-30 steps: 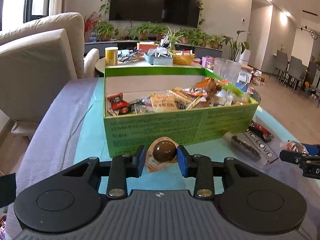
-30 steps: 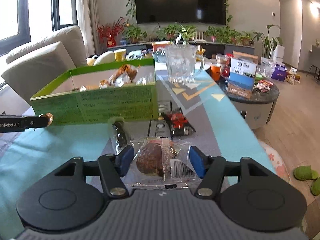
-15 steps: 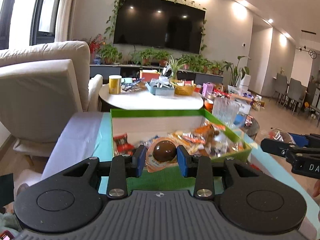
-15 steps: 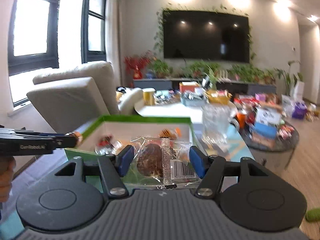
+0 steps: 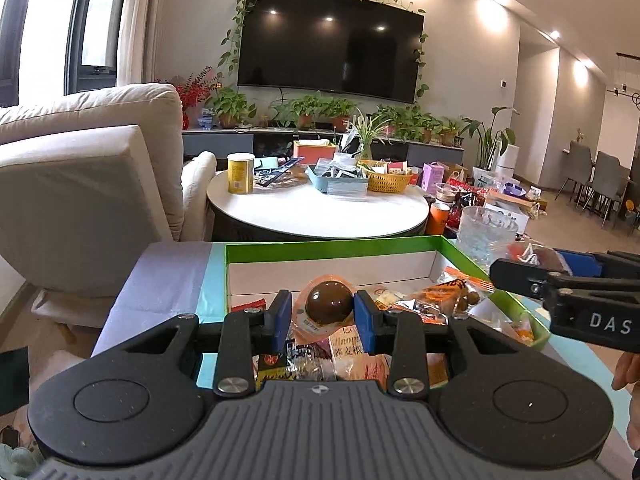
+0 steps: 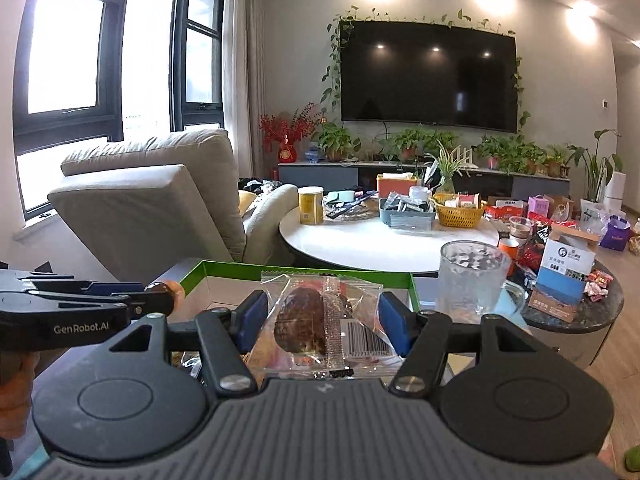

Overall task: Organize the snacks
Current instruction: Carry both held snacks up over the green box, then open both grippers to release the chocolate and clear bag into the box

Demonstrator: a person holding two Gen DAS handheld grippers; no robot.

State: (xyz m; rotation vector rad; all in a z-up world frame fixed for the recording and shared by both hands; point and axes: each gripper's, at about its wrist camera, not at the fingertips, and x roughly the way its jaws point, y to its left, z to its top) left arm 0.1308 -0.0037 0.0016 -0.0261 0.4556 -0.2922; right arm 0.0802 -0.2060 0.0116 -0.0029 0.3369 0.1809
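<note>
My left gripper (image 5: 322, 316) is shut on an orange packet with a brown egg (image 5: 328, 308) and holds it above the green snack box (image 5: 332, 245), which holds several wrapped snacks (image 5: 440, 300). My right gripper (image 6: 322, 322) is shut on a clear packet with a brown cake (image 6: 316, 320) and holds it over the same box (image 6: 304, 269). The right gripper also shows at the right edge of the left wrist view (image 5: 496, 272). The left gripper also shows at the left of the right wrist view (image 6: 170, 300).
A glass mug (image 6: 472, 280) stands right of the box. Behind it is a round white table (image 5: 316, 212) with a yellow can (image 5: 241, 173) and baskets. A beige sofa (image 5: 80, 184) is at the left. A dark side table (image 6: 576, 308) with packets is at the right.
Both grippers have risen from the table and moved forward with their packets. They now hang over the green box instead of in front of it.
</note>
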